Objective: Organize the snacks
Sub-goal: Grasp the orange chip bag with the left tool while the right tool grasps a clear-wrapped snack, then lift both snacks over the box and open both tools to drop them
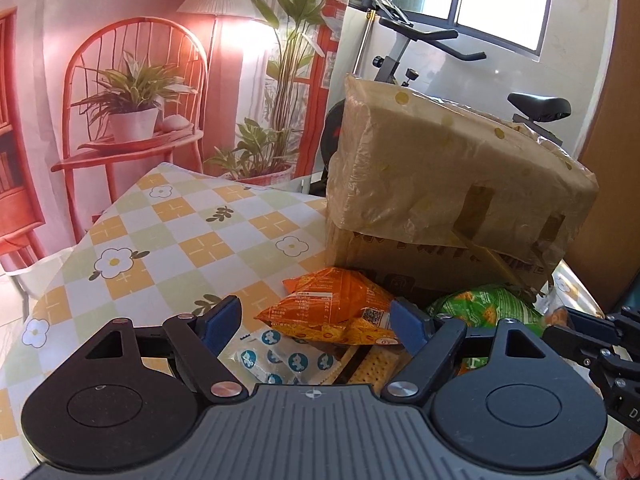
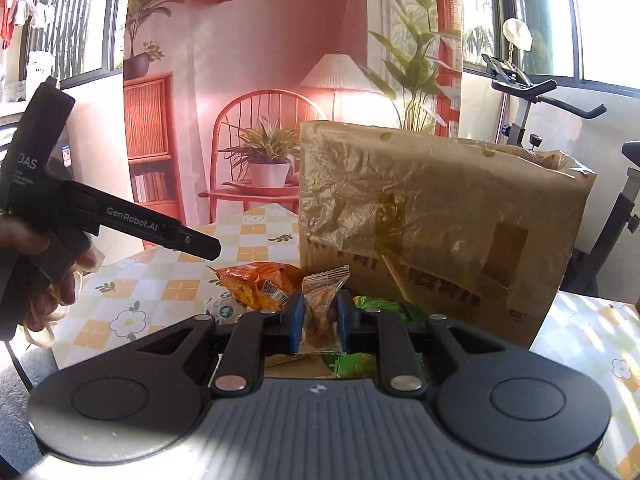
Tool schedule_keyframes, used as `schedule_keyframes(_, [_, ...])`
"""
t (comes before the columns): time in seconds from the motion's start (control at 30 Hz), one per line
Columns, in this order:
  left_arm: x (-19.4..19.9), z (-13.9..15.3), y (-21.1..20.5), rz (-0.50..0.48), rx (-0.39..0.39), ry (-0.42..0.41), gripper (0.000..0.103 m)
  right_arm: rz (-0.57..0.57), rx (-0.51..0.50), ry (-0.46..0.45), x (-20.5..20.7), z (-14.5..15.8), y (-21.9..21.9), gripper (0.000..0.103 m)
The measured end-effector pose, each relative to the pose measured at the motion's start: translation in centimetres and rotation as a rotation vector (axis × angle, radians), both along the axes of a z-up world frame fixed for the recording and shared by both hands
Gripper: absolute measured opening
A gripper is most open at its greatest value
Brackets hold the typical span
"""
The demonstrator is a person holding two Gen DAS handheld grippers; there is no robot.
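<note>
Snacks lie heaped at the foot of a cardboard box (image 1: 452, 184) wrapped in crinkled brown plastic and tape, which stands toward the far side of the table (image 1: 168, 232). Table covering: checked cloth, orange, pale green and white squares, daisy prints. In the heap, an orange snack bag (image 1: 332, 308) lies nearest the box front, a green snack bag (image 1: 484, 304) beside it, and a white packet with blue dots (image 1: 280, 356) plus a pack of crackers (image 1: 376, 364) closer in. Left gripper (image 1: 316, 320): jaws wide apart, hovering over the heap, nothing between its blue pads. Right gripper (image 2: 320, 320): jaws drawn close, pinching a small clear-wrapped snack (image 2: 322, 308) with brown contents, lifted clear of the heap and upright in front of the box. The person's left hand (image 2: 44, 280) shows at the edge of the right wrist view, wrapped round the other tool's handle. Room: printed backdrop (image 1: 132, 80) of a red chair, potted plants and a lamp behind the table; an exercise bike (image 1: 420, 40) by bright windows beyond the box. Strong sun on the cloth.
</note>
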State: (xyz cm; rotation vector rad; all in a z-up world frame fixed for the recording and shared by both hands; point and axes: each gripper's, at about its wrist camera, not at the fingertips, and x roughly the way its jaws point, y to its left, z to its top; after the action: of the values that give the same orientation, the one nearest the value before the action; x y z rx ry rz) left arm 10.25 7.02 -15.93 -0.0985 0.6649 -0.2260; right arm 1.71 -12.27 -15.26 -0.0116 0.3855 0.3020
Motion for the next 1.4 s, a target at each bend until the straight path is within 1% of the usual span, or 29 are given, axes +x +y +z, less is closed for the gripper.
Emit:
schedule_keyframes(0.07, [2.0, -0.6, 0.8, 0.044, -0.047, 0.040, 0.082, 0.002, 0.002, 0.003, 0.1, -0.1, -0.2, 0.019])
schedule_keyframes(0.1, [2.9, -0.8, 0.9, 0.050, -0.057, 0.045, 0.082, 0.002, 0.001, 0.005, 0.1, -0.1, -0.3, 0.019])
schedule_keyframes(0.13, [3.6, -0.8, 0.9, 0.049, -0.051, 0.040, 0.082, -0.001, 0.002, 0.008, 0.1, -0.2, -0.5, 0.019])
schedule_keyframes(0.2, [5.2, -1.0, 0.4, 0.035, -0.035, 0.034, 0.082, -0.011, 0.013, 0.017, 0.2, -0.4, -0.9, 0.019])
schedule_keyframes(0.23, [6.1, -1.1, 0.2, 0.023, -0.040, 0.044, 0.082, -0.016, 0.018, 0.021, 0.3, -0.4, -1.1, 0.019])
schedule_keyframes(0.4, [9.5, -2.7, -0.9, -0.015, -0.109, 0.108, 0.083, -0.050, 0.039, 0.051, 0.9, -1.0, -2.0, 0.019])
schedule_keyframes(0.47, [10.4, -3.9, -1.2, -0.032, -0.134, 0.158, 0.083, -0.055, 0.041, 0.053, 0.9, -1.0, -2.1, 0.019])
schedule_keyframes(0.53, [10.9, -5.1, -1.2, -0.053, -0.144, 0.197, 0.083, -0.055, 0.035, 0.052, 0.9, -1.0, -2.1, 0.019])
schedule_keyframes(0.6, [11.0, -6.3, -0.9, -0.048, -0.150, 0.237, 0.084, -0.052, 0.028, 0.053, 1.0, -1.0, -2.0, 0.019])
schedule_keyframes(0.7, [10.9, -8.0, -0.2, -0.048, -0.209, 0.284, 0.089, -0.048, 0.009, 0.056, 1.2, -1.3, -1.8, 0.019])
schedule_keyframes(0.73, [10.7, -8.4, -0.3, -0.057, -0.210, 0.285, 0.090, -0.046, 0.003, 0.057, 1.3, -1.4, -1.7, 0.019])
schedule_keyframes(0.83, [10.0, -9.2, -1.1, -0.090, -0.160, 0.297, 0.091, -0.044, -0.005, 0.061, 1.5, -1.5, -1.5, 0.019])
schedule_keyframes(0.9, [9.8, -9.7, -1.4, -0.108, -0.156, 0.311, 0.091, -0.044, -0.014, 0.061, 1.6, -1.5, -1.2, 0.019])
schedule_keyframes(0.93, [9.5, -9.8, -1.4, -0.109, -0.158, 0.302, 0.091, -0.044, -0.018, 0.060, 1.6, -1.5, -1.1, 0.019])
schedule_keyframes(1.0, [9.1, -9.6, -1.5, -0.106, -0.164, 0.291, 0.083, -0.047, -0.023, 0.063, 1.6, -1.6, -1.0, 0.019])
schedule_keyframes(1.03, [8.9, -9.4, -1.5, -0.103, -0.161, 0.283, 0.082, -0.050, -0.024, 0.064, 1.6, -1.6, -1.1, 0.019])
schedule_keyframes(1.07, [8.6, -9.1, -1.6, -0.101, -0.146, 0.265, 0.077, -0.055, -0.026, 0.064, 1.6, -1.6, -1.1, 0.019])
schedule_keyframes(1.1, [8.3, -8.8, -1.6, -0.105, -0.133, 0.248, 0.076, -0.060, -0.026, 0.063, 1.5, -1.6, -1.1, 0.019])
schedule_keyframes(1.3, [4.9, -5.3, -1.2, -0.111, -0.062, 0.122, 0.068, -0.081, -0.029, 0.028, 1.1, -0.8, -1.1, 0.019])
schedule_keyframes(1.4, [3.5, -3.3, -0.7, -0.109, -0.030, 0.052, 0.068, -0.082, -0.027, 0.004, 0.8, -0.3, -1.0, 0.019])
